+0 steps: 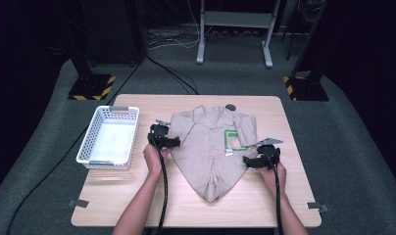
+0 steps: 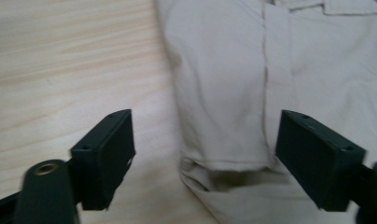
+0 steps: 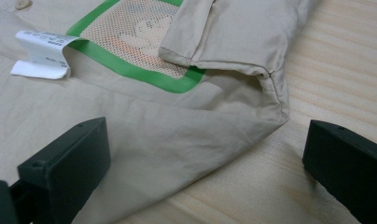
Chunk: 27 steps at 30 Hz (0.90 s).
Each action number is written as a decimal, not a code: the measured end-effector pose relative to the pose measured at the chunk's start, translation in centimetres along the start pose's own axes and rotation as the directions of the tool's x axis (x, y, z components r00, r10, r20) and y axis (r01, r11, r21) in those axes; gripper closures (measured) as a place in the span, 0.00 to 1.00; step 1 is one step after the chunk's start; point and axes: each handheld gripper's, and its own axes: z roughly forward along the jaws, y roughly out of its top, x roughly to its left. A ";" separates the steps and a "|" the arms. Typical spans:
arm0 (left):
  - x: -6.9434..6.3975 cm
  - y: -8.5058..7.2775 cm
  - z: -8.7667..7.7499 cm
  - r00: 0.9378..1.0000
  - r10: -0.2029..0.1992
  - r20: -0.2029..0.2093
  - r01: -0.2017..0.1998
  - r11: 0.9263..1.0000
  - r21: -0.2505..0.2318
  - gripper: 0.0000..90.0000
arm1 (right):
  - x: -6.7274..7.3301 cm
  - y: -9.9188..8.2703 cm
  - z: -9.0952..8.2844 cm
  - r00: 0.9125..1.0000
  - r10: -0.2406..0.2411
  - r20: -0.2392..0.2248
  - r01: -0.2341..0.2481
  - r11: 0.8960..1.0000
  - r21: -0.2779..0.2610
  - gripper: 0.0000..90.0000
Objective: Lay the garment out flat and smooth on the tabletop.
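A beige shirt (image 1: 210, 152) lies face up in the middle of the table (image 1: 137, 200), collar toward the far edge. It is already partly folded: both sleeves are turned in over the body, the one on the person's right lying across the green-bordered mesh patch (image 1: 234, 139) on the chest, and the lower part narrows to a point near the person's edge. A white tag (image 3: 42, 53) sticks up beside that patch.

The left gripper (image 1: 162, 139) sits at the shirt's left edge with its jaws spread wide; in the left gripper view the folded sleeve edge lies between and beyond them, but the pads do not press on the cloth, so it holds nothing. The right gripper (image 1: 260, 160) rests at the shirt's right edge, also released, its jaws straddling the corner of the fold without clamping it.

Judging by this, the side folds look done and the fold that would bring the hem toward the collar is still to come. The white basket (image 1: 109, 137) at the left stands empty, so, if it is meant to take the shirt, that step is not yet done.
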 end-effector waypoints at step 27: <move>-4.2 -5.5 -2.2 0.992 0.092 0.087 -0.091 0.996 -0.016 0.06 | -0.4 -0.8 -0.9 1.000 -0.014 -0.001 0.014 1.000 0.003 0.00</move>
